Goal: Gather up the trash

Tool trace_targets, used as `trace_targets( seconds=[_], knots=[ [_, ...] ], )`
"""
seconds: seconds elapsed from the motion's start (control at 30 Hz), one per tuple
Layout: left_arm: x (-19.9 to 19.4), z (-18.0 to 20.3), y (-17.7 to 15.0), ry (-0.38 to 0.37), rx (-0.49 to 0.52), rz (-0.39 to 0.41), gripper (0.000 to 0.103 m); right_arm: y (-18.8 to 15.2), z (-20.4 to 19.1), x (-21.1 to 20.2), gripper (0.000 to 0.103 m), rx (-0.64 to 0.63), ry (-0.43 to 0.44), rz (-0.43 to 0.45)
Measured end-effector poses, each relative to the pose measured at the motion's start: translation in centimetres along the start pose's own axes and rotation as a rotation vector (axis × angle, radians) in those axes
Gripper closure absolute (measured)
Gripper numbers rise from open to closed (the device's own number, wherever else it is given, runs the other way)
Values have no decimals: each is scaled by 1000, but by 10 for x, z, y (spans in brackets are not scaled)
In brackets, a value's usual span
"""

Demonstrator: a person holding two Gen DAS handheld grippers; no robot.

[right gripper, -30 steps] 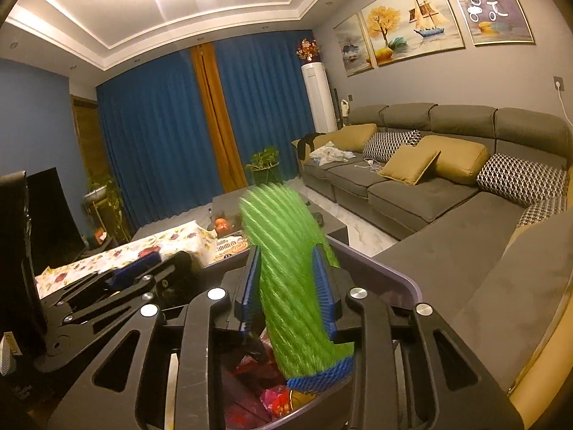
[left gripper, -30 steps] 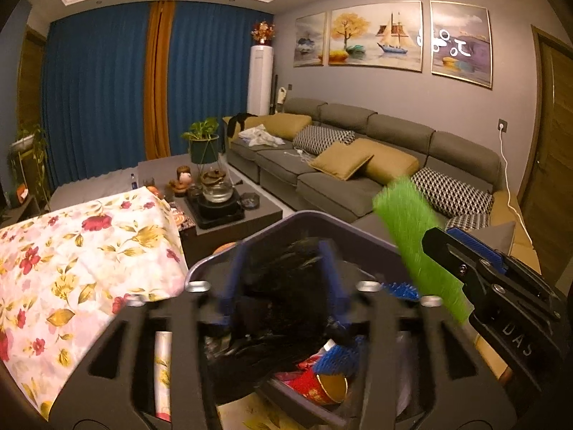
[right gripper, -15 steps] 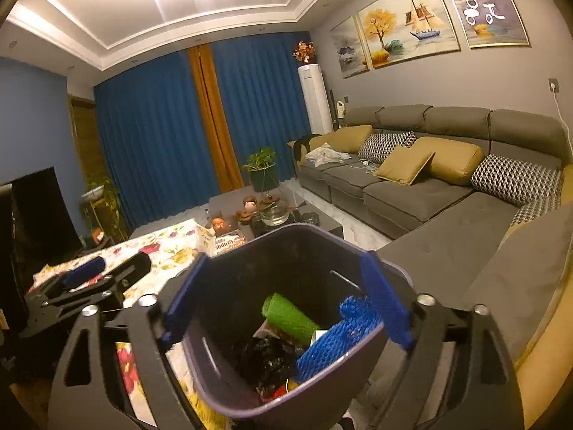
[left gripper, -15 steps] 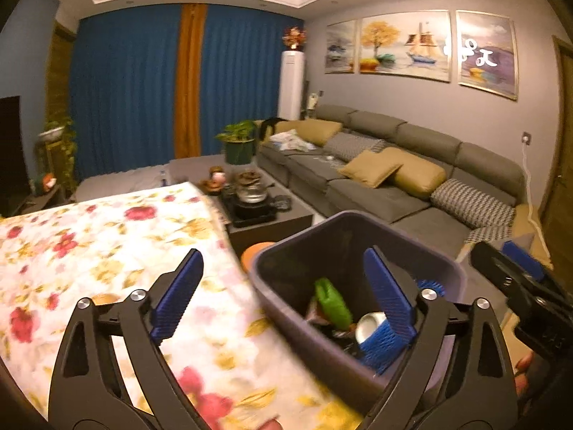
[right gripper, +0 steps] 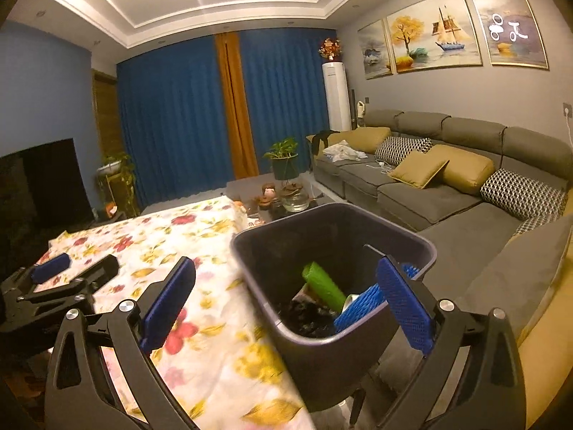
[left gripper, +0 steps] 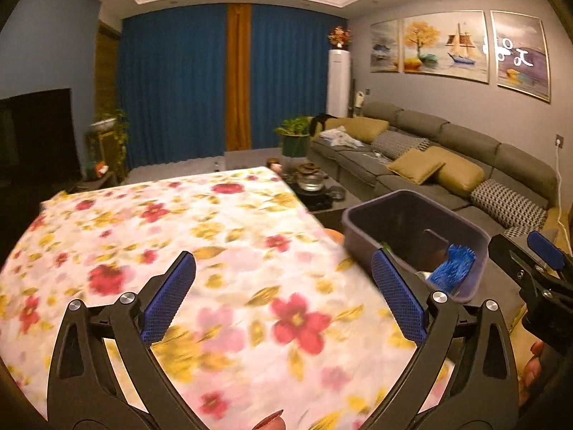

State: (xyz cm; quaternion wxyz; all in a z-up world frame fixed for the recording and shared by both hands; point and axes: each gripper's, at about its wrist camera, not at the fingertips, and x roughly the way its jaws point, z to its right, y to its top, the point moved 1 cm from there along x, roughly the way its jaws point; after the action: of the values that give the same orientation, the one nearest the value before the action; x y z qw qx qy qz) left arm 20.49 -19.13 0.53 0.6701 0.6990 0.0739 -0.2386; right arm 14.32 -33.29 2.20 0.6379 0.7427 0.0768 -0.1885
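Note:
A dark purple trash bin (right gripper: 358, 351) stands beside the floral-cloth table (right gripper: 200, 236). Inside it lie a green foam roll (right gripper: 322, 285), blue foam netting (right gripper: 360, 304) and black plastic (right gripper: 309, 317). My right gripper (right gripper: 286, 304) is open and empty, just in front of the bin's near rim. My left gripper (left gripper: 284, 295) is open and empty above the floral tablecloth (left gripper: 186, 229), to the left of the bin (left gripper: 365, 229). The blue netting (left gripper: 452, 265) shows in the bin in the left wrist view. The right gripper's body (left gripper: 537, 286) shows at the right edge there.
A grey sectional sofa (right gripper: 447, 186) with cushions runs along the right wall. A low tea table (right gripper: 283, 197) with a glass pot and a plant stands beyond the floral table. A dark TV (right gripper: 43, 179) stands at left. Blue curtains cover the far wall.
Both grippers opened and let go: the green roll and the black plastic dropped into the bin. Both grippers then drew back, the left one swinging left over the tablecloth.

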Motion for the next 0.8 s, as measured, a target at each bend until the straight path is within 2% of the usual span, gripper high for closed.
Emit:
trace_targets(
  seconds=[0.3,0.8],
  knots=[
    [-61,-48,-26,106,-9,26,6,-25,-53,-29,6,-43,40,-31],
    [-124,-96,-55,178,-66,54,6,-45,-104,-79,6,-109,91,2]
  ],
)
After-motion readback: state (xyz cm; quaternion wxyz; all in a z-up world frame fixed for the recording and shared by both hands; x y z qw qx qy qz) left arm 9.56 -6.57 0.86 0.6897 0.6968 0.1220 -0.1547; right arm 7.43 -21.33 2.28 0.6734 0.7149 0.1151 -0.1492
